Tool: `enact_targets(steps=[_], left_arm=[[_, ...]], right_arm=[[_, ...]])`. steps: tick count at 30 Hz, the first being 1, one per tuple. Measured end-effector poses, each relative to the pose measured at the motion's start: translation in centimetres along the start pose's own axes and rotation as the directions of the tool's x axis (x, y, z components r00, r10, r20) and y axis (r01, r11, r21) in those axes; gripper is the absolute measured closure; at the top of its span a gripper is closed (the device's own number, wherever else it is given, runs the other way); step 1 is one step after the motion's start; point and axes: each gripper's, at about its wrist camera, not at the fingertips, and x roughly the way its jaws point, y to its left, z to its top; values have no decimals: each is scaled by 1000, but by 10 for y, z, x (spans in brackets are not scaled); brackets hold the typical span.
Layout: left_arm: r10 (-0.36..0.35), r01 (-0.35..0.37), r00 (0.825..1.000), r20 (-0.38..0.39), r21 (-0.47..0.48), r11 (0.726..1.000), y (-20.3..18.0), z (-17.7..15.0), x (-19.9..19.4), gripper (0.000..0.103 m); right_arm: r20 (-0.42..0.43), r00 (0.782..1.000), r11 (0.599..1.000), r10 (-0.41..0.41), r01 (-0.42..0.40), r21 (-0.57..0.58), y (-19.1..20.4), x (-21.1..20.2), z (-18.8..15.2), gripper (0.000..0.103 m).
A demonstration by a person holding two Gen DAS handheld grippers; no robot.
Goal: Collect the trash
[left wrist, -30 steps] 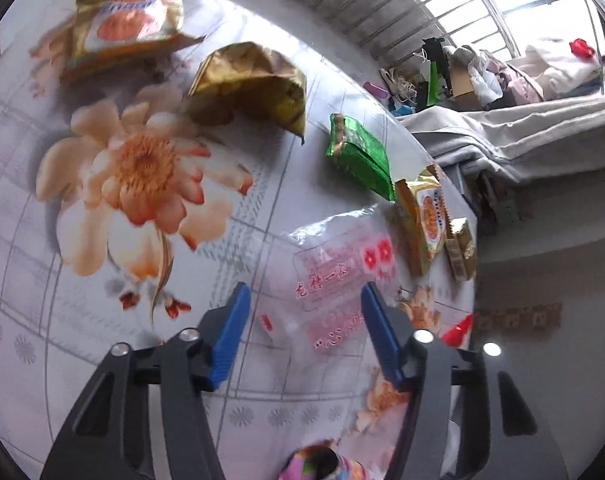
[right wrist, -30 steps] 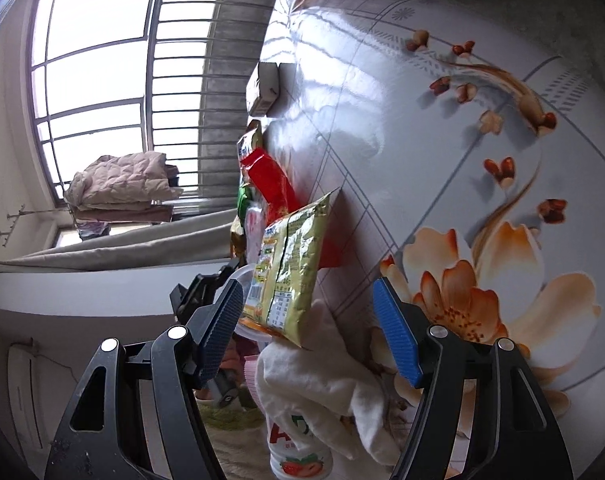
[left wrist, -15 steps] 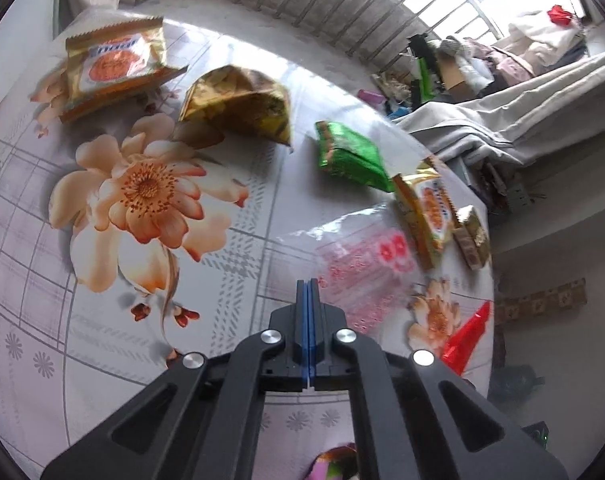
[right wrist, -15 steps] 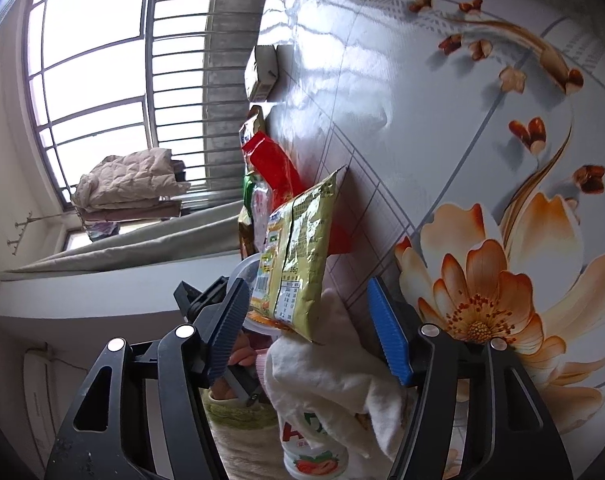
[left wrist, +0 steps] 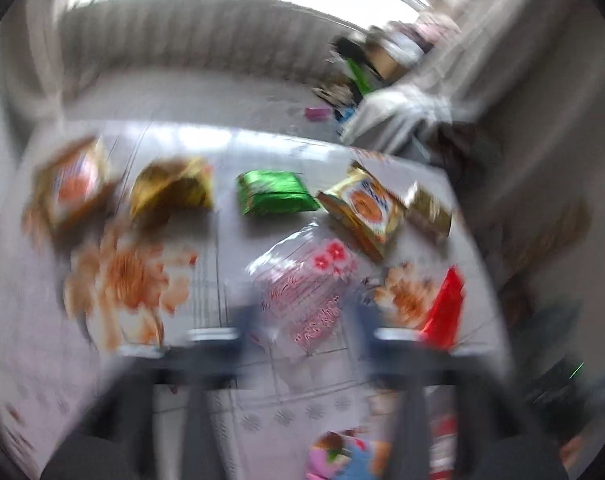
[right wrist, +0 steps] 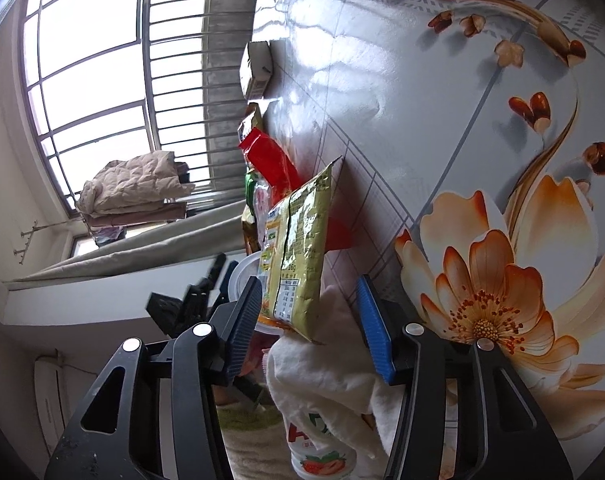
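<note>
The left wrist view is blurred by motion. My left gripper (left wrist: pixel 306 320) is open and its jaws are still opening. A clear plastic bag with red print (left wrist: pixel 302 288) lies flat on the flowered table (left wrist: pixel 206 280) between and just beyond the fingertips, with no pad on it. Further off lie a green packet (left wrist: pixel 274 192), a crumpled gold packet (left wrist: pixel 170 192), two orange snack packets (left wrist: pixel 366 208) (left wrist: pixel 74 184) and a red wrapper (left wrist: pixel 442 308). My right gripper (right wrist: pixel 308 312) is closing. A gold-green snack packet (right wrist: pixel 298 256) and a white tissue (right wrist: pixel 322 364) sit between its blue pads, which are not gripping them.
A small gold box (left wrist: pixel 426 208) sits near the table's right edge. In the right wrist view a small carton (right wrist: pixel 258 64) and a red wrapper (right wrist: pixel 270 156) line the table edge. A white tub (right wrist: pixel 242 276) and a strawberry-label bottle (right wrist: pixel 322 448) are below the packet. Window bars stand behind.
My left gripper was shut half a second ago and now stands wide open; it has risen and rolled, levelling the view. My right gripper's jaws have narrowed around the gold-green packet.
</note>
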Motion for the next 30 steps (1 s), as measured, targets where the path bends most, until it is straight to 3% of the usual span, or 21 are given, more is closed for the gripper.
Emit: enact_targets(steps=[2, 4, 7, 9, 11, 13, 16, 21, 26, 30], left_arm=[[64, -69, 997, 34, 173, 983, -22, -1, 8, 29], [117, -107, 993, -10, 343, 933, -40, -6, 30, 23], [208, -141, 973, -102, 449, 882, -47, -13, 67, 23], [230, -155, 965, -129, 430, 890, -40, -12, 81, 21], [189, -126, 968, -164, 333, 934, -26, -3, 85, 22], [166, -116, 971, -170, 274, 955, -17, 2, 84, 29], [165, -118, 974, -155, 274, 955, -14, 4, 79, 41], [159, -108, 976, -152, 296, 949, -21, 0, 72, 81], [155, -115, 978, -137, 263, 958, -23, -7, 71, 94], [139, -109, 984, -114, 237, 965, -20, -10, 58, 97]], right_arm=[[1, 1000, 1000, 2, -2, 1, 1, 1, 0, 55], [2, 1000, 1000, 3, -3, 0, 1, 0, 0, 55], [1, 1000, 1000, 7, -7, 3, 1, 0, 1, 55], [2, 1000, 1000, 12, -12, 7, 0, -1, 1, 55], [2, 1000, 1000, 13, -13, 8, -1, -2, 1, 55], [0, 1000, 1000, 14, -14, 8, -1, -1, 1, 55], [-1, 1000, 1000, 16, -16, 11, -1, -1, 1, 55], [-7, 1000, 1000, 19, -19, 10, 1, 4, 1, 55], [-7, 1000, 1000, 9, -9, 9, 2, 8, 1, 56], [-6, 1000, 1000, 0, 0, 15, 0, 9, 3, 64]])
